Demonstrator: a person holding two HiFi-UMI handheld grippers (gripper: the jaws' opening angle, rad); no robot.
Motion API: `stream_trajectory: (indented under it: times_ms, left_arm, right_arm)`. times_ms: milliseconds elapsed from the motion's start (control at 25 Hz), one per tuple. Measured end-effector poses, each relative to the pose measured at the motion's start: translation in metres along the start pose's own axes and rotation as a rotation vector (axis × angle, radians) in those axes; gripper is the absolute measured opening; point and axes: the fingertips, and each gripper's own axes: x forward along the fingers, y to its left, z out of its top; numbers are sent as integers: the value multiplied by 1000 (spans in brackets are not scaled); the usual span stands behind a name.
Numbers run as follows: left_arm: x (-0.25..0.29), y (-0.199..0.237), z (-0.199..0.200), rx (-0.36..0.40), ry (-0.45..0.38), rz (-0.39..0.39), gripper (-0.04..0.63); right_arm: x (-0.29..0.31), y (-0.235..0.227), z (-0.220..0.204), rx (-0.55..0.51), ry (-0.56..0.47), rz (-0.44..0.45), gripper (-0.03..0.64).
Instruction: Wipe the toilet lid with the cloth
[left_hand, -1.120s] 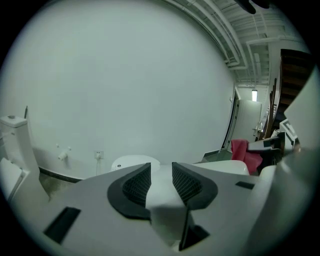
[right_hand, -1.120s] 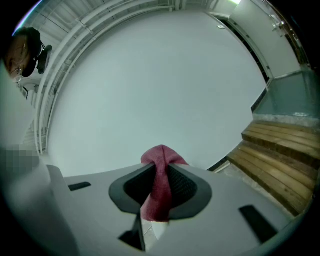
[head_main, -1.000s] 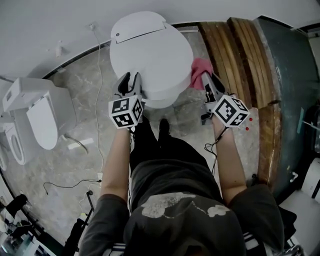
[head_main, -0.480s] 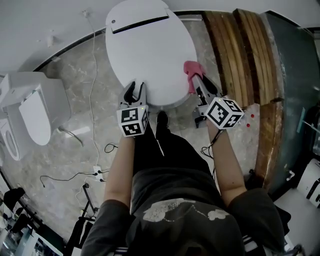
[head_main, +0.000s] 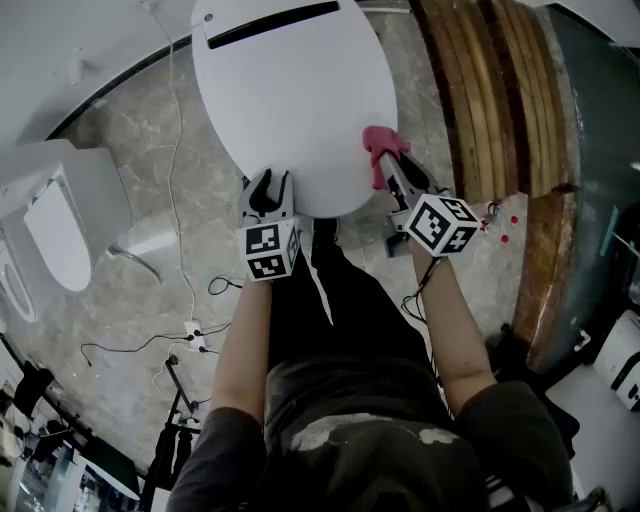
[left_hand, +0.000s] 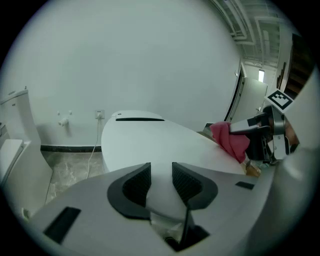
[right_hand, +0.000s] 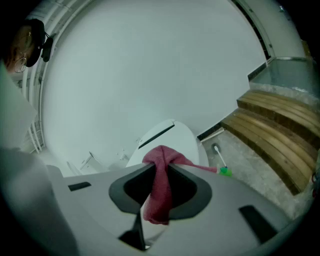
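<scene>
Here, right claw (head_main: 393, 176) clamps 1 cloth (right_hand: 159, 195); left claw (left_hand: 161, 173) gapes at 1 toilet lid (head_main: 290, 100).

Slatted wooden steps (head_main: 500, 100), grey marbled floor (head_main: 130, 150) to their left, plain white wall (left_hand: 140, 60) with black skirting (left_hand: 65, 148) and wall socket (left_hand: 100, 114) beyond, spare white toilet (head_main: 55, 235) far left of the steps

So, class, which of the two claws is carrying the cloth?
The right claw, with the pink cloth pinched between its jaws. The left claw is open and empty at the near edge of the toilet lid.
</scene>
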Motion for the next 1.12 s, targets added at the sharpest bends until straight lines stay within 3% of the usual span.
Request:
stream_trajectory:
  times_ms: [280,480,640,840,1120]
  left_arm:
    - [26,6,-35,-2,74,13,147]
    - [38,14,-56,-45,114,13,147]
    - [43,15,-60,-19,133,-4,147]
    - [26,17,-35,-21,97,0,147]
    - [2,53,56,-43,-64,22,147]
  right_arm:
    - [8,-10,-2,-15,-9,14,67]
    - [15,-7,0,-2,-11,38,67]
    - [19,-1,4,3,-21,47,67]
    - [14,13,20,-6,-39,73,67]
    - [35,50,49,-34,-50,141,67]
